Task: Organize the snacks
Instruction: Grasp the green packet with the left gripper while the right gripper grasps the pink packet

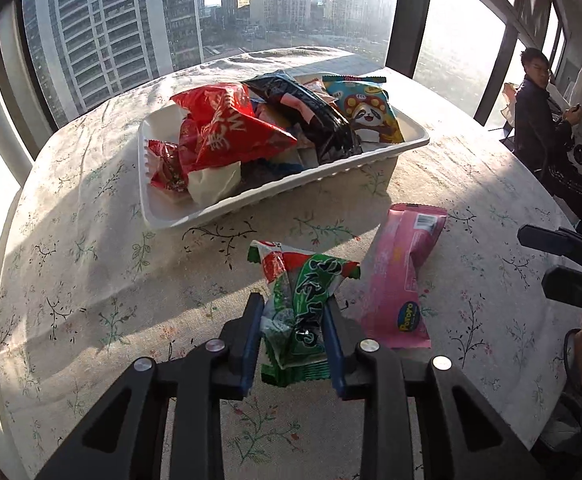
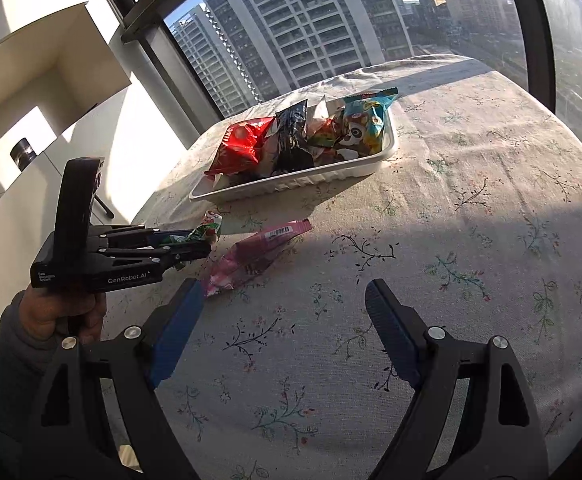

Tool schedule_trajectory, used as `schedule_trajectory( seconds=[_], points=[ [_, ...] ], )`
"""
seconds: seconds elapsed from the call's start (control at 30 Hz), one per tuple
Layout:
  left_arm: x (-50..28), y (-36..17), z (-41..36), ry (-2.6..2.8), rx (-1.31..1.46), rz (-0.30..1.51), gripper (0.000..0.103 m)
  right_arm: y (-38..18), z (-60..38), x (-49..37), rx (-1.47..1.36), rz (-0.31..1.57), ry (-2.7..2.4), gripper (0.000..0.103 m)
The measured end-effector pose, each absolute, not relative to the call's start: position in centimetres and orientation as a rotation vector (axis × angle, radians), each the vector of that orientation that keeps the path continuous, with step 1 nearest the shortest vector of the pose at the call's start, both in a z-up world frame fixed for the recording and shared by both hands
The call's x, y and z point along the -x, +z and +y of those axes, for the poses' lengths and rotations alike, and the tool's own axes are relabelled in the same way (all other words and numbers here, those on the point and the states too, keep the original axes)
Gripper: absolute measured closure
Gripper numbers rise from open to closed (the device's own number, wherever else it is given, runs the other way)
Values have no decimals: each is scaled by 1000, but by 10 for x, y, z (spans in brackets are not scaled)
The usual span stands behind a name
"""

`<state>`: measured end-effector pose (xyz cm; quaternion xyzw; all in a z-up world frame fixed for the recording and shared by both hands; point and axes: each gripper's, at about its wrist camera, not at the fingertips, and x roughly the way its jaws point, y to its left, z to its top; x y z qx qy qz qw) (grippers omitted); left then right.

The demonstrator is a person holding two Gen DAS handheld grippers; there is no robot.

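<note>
Above the tablecloth, left gripper clamps green packet; right gripper fingers apart.

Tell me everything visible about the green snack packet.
The green snack packet is crinkled, glossy film, green with white and red areas and dark lettering, its end seals serrated. The left gripper is shut on its near half, pads pressing both sides. Its far end points toward the white tray, beside the pink packet.
</note>
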<state>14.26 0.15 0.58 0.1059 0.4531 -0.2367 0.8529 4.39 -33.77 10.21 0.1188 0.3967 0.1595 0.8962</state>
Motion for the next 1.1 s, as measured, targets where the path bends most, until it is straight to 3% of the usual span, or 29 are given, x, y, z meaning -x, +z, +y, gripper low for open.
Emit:
schedule_trajectory(
  seconds=[0.33, 0.7, 0.77, 0.9, 1.1],
  points=[
    [-69, 14, 62, -430, 32, 844, 73, 69, -257, -104, -135, 1019, 346, 19],
    [-54, 2, 73, -438, 117, 839, 72, 59, -208, -151, 41, 1006, 266, 21],
    [-52, 1, 73, -446, 121, 837, 72, 59, -208, -156, 30, 1009, 259, 24],
    [-53, 0, 74, -443, 132, 836, 72, 56, -201, -160, 122, 987, 228, 42],
    [-50, -1, 75, -433, 151, 831, 72, 52, -192, -159, 218, 965, 212, 44]
  ],
)
